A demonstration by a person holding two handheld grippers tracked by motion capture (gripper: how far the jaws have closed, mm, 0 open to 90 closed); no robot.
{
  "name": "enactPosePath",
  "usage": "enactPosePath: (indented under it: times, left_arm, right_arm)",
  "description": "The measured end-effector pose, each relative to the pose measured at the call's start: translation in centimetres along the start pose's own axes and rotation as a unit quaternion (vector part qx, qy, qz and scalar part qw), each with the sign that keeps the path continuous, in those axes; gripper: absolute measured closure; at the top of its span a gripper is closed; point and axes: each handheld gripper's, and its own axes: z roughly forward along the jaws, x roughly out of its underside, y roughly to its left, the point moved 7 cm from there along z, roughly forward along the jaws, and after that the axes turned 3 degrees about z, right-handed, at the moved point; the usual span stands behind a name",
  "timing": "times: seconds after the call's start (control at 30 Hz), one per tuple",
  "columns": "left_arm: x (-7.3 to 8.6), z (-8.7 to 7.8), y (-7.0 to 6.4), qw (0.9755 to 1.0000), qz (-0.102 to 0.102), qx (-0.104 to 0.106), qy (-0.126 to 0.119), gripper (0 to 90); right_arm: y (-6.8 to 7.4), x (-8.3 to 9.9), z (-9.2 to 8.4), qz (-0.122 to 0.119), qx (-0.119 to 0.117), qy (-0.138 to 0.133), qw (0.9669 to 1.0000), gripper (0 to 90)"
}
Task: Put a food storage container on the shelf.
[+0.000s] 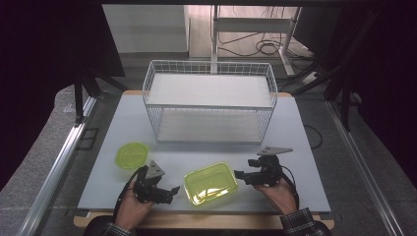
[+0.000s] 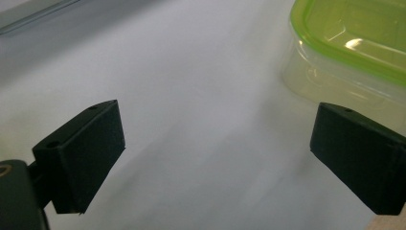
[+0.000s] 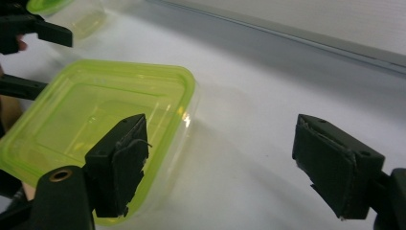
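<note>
A clear rectangular box with a lime-green lid [image 1: 210,183] lies on the white table near its front edge, between my two grippers. My left gripper [image 1: 172,189] sits just to its left, jaws spread wide with bare table between them [image 2: 215,153]; the box [image 2: 349,48] lies beyond its right jaw. My right gripper [image 1: 239,174] stands at the box's right end, also open [image 3: 220,163]. In the right gripper view the box [image 3: 95,115] lies behind the left jaw, and neither pad presses on it.
A round green-lidded tub [image 1: 132,154] sits left of the box, behind my left hand. A white wire basket [image 1: 211,98] with two levels stands across the back of the table. The table's front edge [image 1: 206,212] runs just under both hands.
</note>
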Motion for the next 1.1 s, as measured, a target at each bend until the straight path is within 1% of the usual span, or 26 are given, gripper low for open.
enactPosePath:
  times: [0.07,0.13,0.17,0.2,0.27,0.3,0.37,0.4,0.47,0.57,0.6,0.67,0.77,0.8,0.83,0.87,0.9,0.93,0.97,1.0,1.03,1.1]
  left_arm:
    - [0.1,0.0,0.0,1.0,0.005,-0.001,0.005,4.7]
    - [0.1,0.0,0.1,0.9999,0.007,-0.006,0.007,4.9]
    - [0.1,0.0,0.1,0.9999,0.007,-0.006,0.007,5.0]
    - [0.2,0.0,0.2,0.9999,0.008,-0.009,0.007,5.2]
    - [0.2,-0.1,0.4,0.9999,0.005,-0.012,0.005,5.4]
    - [0.2,-0.2,0.4,0.9999,0.004,-0.013,0.005,5.5]
    - [0.3,-0.2,0.5,0.9998,0.007,-0.014,0.008,5.6]
    - [0.3,-0.2,0.5,0.9998,0.009,-0.015,0.01,5.7]
    - [0.4,-0.1,0.4,0.9997,0.012,-0.016,0.011,5.8]
    - [0.4,-0.2,0.4,0.9996,0.017,-0.018,0.014,6.0]
    - [0.4,-0.2,0.4,0.9996,0.017,-0.018,0.014,6.1]
    - [0.4,-0.2,0.4,0.9995,0.019,-0.019,0.014,6.2]
    - [0.4,-0.2,0.3,0.9995,0.021,-0.02,0.015,6.3]
    - [0.4,-0.2,0.3,0.9995,0.022,-0.02,0.015,6.3]
    - [0.4,-0.2,0.3,0.9995,0.022,-0.02,0.015,6.3]
    - [0.4,-0.2,0.3,0.9994,0.023,-0.019,0.015,6.3]
    - [0.4,-0.2,0.3,0.9994,0.024,-0.02,0.015,6.3]
    - [0.4,-0.1,0.3,0.9994,0.025,-0.02,0.015,6.3]
    - [0.4,-0.1,0.2,0.9994,0.025,-0.02,0.015,6.3]
    - [0.4,-0.1,0.2,0.9994,0.025,-0.02,0.015,6.3]
    - [0.4,-0.1,0.2,0.9994,0.024,-0.021,0.014,6.3]
    - [0.4,-0.1,0.3,0.9993,0.026,-0.022,0.016,6.3]
  right_arm:
    - [0.2,-0.1,0.1,0.005,-0.002,0.0,1.0,21.0]
    - [0.6,-0.1,0.2,0.012,-0.019,0.001,0.9997,26.1]
    - [0.7,-0.1,0.3,0.016,-0.023,0.003,0.9996,29.6]
    - [0.9,0.0,0.5,0.017,-0.031,0.008,0.9993,33.1]
    - [1.1,0.1,0.8,0.02,-0.039,0.015,0.9989,36.6]
    - [1.2,0.1,1.0,0.028,-0.042,0.02,0.9985,39.8]
    - [1.2,0.1,1.3,0.04,-0.052,0.029,0.9974,44.0]
    - [1.3,0.1,1.6,0.051,-0.06,0.032,0.9964,46.8]
    - [1.3,0.2,1.9,0.065,-0.071,0.039,0.9946,49.6]
    - [1.2,0.3,2.4,0.073,-0.074,0.052,0.9932,53.9]
    - [1.2,0.4,2.6,0.079,-0.078,0.054,0.9923,55.7]
    - [1.2,0.3,2.7,0.093,-0.091,0.059,0.9897,58.5]
    - [1.1,0.4,3.1,0.108,-0.098,0.071,0.9868,63.8]
    - [1.1,0.4,3.2,0.121,-0.104,0.075,0.9843,65.7]
    - [1.1,0.4,3.2,0.121,-0.104,0.075,0.9843,65.7]
    - [1.0,0.5,3.3,0.143,-0.119,0.083,0.979,70.4]
    - [1.0,0.5,3.3,0.143,-0.119,0.083,0.979,70.4]
    - [0.9,0.5,3.3,0.161,-0.135,0.088,0.9736,73.8]
    - [0.8,0.5,3.3,0.167,-0.137,0.089,0.9722,75.4]
    - [0.8,0.5,3.3,0.167,-0.137,0.089,0.9722,75.4]
    - [0.8,0.4,3.2,0.184,-0.15,0.093,0.967,78.2]
    - [1.0,0.3,3.1,0.187,-0.157,0.093,0.9652,79.7]
